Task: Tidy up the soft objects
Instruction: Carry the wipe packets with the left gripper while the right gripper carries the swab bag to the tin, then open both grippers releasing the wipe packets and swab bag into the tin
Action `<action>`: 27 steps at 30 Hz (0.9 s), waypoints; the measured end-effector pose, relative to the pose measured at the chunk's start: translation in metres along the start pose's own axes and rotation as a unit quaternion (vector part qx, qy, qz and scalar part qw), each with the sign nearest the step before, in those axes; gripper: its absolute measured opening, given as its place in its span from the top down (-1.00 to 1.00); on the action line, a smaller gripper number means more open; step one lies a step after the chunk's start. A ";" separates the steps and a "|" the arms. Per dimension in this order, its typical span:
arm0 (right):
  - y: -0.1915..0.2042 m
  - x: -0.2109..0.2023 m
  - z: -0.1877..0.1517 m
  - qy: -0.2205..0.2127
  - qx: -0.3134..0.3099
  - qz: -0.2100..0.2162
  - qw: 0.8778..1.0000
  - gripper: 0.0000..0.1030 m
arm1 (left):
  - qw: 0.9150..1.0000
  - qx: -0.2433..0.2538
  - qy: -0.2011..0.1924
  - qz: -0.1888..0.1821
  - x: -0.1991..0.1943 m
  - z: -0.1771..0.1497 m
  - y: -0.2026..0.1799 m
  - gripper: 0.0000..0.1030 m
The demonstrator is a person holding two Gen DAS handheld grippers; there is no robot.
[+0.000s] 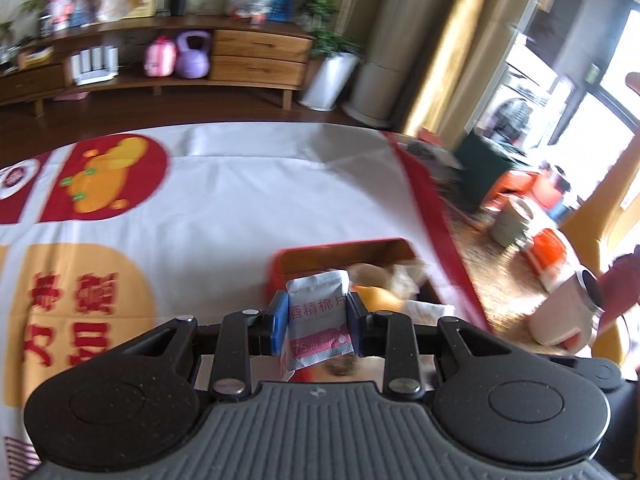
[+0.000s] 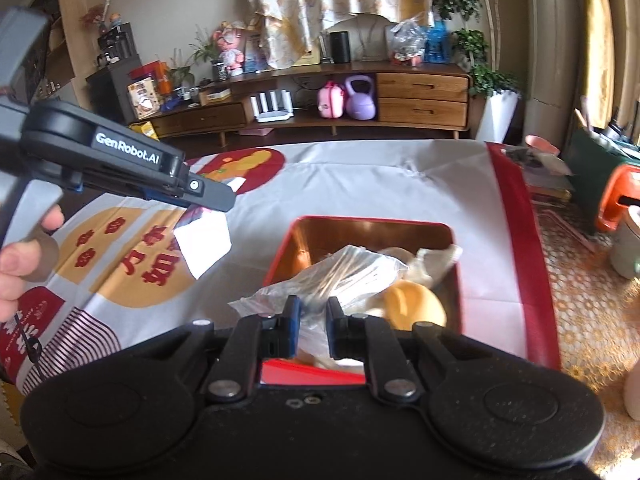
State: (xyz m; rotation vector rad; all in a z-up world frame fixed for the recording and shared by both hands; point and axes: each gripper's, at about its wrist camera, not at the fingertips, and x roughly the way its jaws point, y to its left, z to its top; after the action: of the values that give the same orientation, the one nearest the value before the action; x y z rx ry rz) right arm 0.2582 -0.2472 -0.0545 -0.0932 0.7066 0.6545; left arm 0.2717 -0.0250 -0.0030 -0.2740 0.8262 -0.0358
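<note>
While the left gripper [image 1: 319,322] hangs above the near left corner of the red tray [image 1: 280,258], its two blue-padded fingers [image 1: 279,322] pinch a small white and pink wipe sachet [image 1: 318,312] by its side edges. The sachet stands upright between the pads, its printed face toward the camera, its top sticking out past the fingertips and its lower end reaching back toward the gripper body. In the right wrist view that same gripper [image 2: 212,200] shows from the side at the left, clear of the white, red and yellow printed cloth [image 2: 360,192], with the sachet [image 2: 204,240] dangling below its tips and a person's hand [image 2: 24,260] on its handle.

The right gripper [image 2: 313,326] sits over the near edge of the tray [image 2: 458,276], its fingers [image 2: 292,326] drawn close together on the crumpled near end of a clear plastic bag [image 2: 332,276]. From there the bag stretches away over the tray's near left part. Just right of the fingers, inside the tray, lies an orange bun-like soft toy [image 2: 416,304], with pale soft items [image 2: 436,260] beyond it toward the far right corner.
</note>
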 end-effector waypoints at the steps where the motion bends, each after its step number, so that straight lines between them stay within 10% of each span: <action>1: -0.004 -0.001 -0.002 0.000 0.003 -0.003 1.000 0.76 | 1.000 0.007 0.002 -0.009 0.002 0.000 -0.009 0.41; 10: -0.025 0.011 -0.016 0.015 0.006 -0.020 1.000 0.76 | 0.997 0.047 0.018 -0.063 0.036 -0.011 -0.064 0.41; 27: -0.032 0.044 -0.028 0.037 0.015 -0.022 0.999 0.63 | 0.997 0.044 0.062 -0.034 0.103 -0.029 -0.055 0.40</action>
State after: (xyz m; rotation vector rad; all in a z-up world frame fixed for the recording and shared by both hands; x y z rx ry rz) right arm 0.2861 -0.2579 -0.1074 -0.1060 0.7832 0.6011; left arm 0.3247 -0.0989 -0.0820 -0.2188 0.9364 -0.1539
